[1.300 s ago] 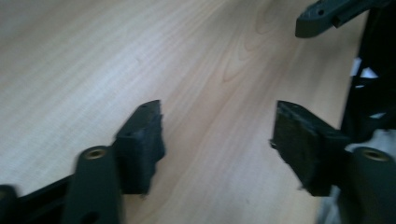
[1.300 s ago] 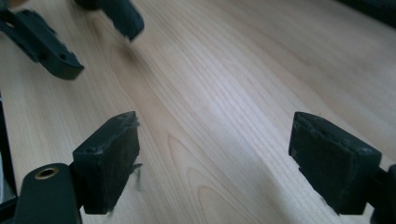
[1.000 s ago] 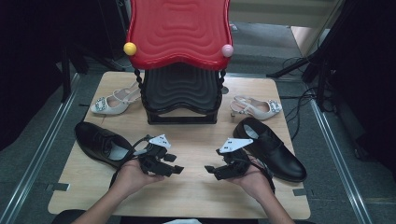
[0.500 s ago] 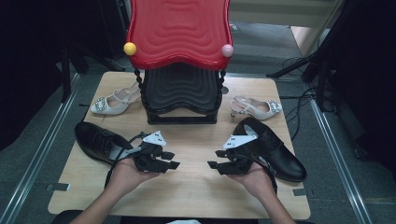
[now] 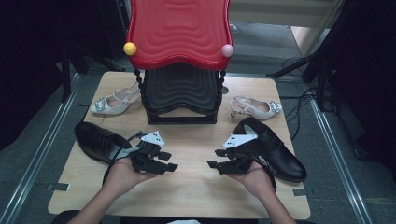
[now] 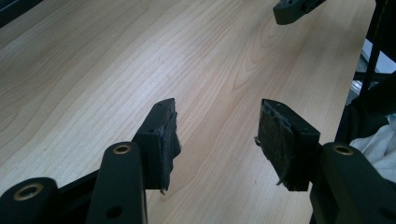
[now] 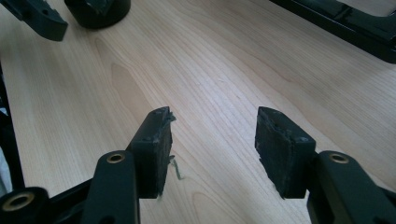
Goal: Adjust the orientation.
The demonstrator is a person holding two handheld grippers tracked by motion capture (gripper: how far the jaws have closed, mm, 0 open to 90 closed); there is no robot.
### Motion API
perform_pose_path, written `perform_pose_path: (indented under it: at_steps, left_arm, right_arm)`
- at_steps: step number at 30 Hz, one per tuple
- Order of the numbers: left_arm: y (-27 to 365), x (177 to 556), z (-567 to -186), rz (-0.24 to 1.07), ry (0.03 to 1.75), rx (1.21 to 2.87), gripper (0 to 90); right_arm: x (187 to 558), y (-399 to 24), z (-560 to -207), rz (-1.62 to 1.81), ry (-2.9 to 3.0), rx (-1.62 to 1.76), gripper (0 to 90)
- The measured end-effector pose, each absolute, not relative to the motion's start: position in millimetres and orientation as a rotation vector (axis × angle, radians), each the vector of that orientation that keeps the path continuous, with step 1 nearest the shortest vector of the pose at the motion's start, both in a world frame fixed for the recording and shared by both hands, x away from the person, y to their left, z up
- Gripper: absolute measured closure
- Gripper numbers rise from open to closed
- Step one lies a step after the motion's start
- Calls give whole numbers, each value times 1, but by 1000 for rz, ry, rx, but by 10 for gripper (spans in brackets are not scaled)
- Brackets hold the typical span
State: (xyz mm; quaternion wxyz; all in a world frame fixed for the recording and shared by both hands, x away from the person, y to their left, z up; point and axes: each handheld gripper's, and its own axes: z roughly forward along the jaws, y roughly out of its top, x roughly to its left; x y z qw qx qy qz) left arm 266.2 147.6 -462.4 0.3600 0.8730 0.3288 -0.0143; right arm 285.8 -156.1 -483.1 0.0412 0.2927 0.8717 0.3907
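Wood desk (image 5: 191, 186) under your hands: left hand-held gripper (image 5: 170, 161) & right hand-held gripper (image 5: 213, 158) both just opened wider, nothing between jaws, black shoes (image 5: 95, 140) beside.

This looks like a lab or recording studio set up for handling trials, not a home. A small pale-wood tabletop (image 5: 191, 186) stands alone on grey floor (image 5: 32, 140), with dark stands and black curtaining at 9 and 3 o'clock. Loose cables (image 5: 299, 100) trail across the floor at 2 o'clock, and metal rails (image 5: 46, 144) run along both sides. Staged props sit on it: a red-topped shoe rack (image 5: 180, 56) at 12 o'clock and paired shoes.
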Motion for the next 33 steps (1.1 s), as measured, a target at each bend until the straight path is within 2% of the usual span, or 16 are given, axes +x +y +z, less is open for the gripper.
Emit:
perform_pose_path:
  at_steps: [12, 33]
  left_arm:
    - [181, 268, -434, 6, 915, 2213, 493]
    - [251, 257, -422, 73, 1127, 2198, 477]
  right_arm:
    - [288, -158, -481, 1198, 2671, 893, 456]
    - [295, -146, -486, 1137, 2717, 813, 432]
